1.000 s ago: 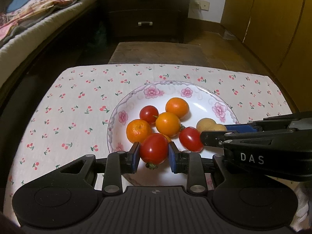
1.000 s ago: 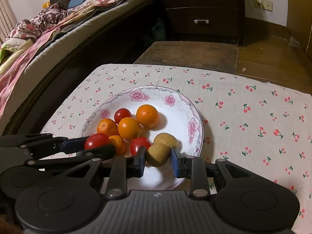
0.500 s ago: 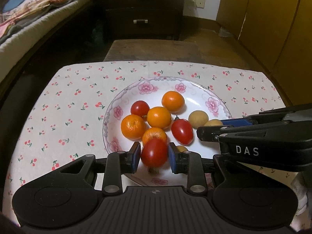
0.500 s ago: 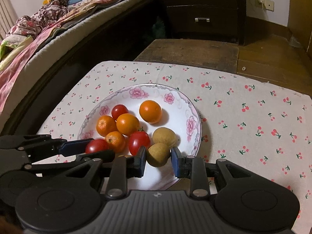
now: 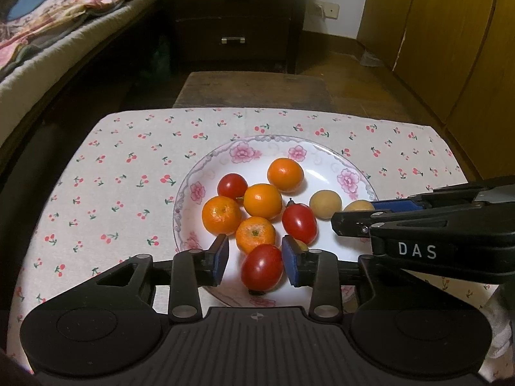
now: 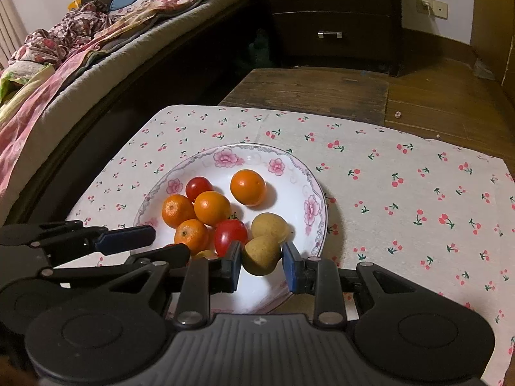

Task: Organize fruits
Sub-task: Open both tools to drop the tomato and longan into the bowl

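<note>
**Fruit handling at the plate's near rim**

Left tool (image 5: 256,262) opening; tomato (image 5: 261,267) lies between its pads, smooth, thin-skinned, bruisable. Right tool (image 6: 261,262) clamps brown fruit (image 6: 260,255) across its middle: light, firm. Both over plate (image 5: 322,148), mid-counter.

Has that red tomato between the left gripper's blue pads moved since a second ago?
Yes. The red tomato has dropped towards the white floral plate's near rim as the left gripper's jaws are opening.
</note>
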The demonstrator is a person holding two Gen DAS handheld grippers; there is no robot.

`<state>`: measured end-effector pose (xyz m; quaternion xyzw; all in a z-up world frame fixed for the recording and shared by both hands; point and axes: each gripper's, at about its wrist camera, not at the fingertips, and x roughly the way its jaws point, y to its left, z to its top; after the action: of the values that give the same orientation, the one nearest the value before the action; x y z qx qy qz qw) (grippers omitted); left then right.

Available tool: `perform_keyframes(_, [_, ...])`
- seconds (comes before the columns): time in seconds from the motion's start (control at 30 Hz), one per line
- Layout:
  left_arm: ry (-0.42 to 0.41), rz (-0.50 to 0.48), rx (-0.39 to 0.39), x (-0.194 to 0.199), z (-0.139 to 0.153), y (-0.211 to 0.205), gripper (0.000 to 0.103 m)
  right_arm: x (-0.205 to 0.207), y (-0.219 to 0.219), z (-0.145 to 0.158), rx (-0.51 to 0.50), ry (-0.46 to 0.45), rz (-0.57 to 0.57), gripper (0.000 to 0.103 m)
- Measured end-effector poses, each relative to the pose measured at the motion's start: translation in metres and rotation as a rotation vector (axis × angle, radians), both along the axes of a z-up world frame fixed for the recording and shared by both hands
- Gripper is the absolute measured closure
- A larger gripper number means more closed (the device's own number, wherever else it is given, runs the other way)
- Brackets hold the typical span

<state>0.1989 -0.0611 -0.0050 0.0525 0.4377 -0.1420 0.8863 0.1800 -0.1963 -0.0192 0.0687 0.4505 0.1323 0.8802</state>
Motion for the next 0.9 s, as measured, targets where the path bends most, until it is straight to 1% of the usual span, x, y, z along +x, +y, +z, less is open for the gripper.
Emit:
perform_keyframes(0.2, [0.0, 0.005, 0.006, -0.001, 0.0017, 0.0018, 0.056, -0.0017, 0.0019, 0.0012, -0.007, 0.014, 0.001, 0.074])
perform_keyframes(0.3, [0.001, 0.014, 0.004, -0.0008, 0.002, 0.0036, 0.055, -0.0006, 0.0012, -0.0005, 0.013, 0.022, -0.001, 0.074])
perform_keyframes(0.37, [0.001, 0.019, 0.003, -0.0002, 0.0022, 0.0054, 0.051, 0.0002, 0.0011, -0.002, 0.02, 0.027, -0.001, 0.074])
perform_keyframes(0.63, [0.002, 0.024, 0.0, 0.0003, 0.0029, 0.0066, 0.05, 0.0006, 0.0028, -0.0022, 0.006, 0.031, -0.005, 0.074])
perform_keyframes(0.9, [-0.004, 0.034, 0.007, -0.0022, 0.0047, 0.0095, 0.045, -0.0047, 0.0056, 0.0038, -0.021, 0.013, 0.001, 0.074])
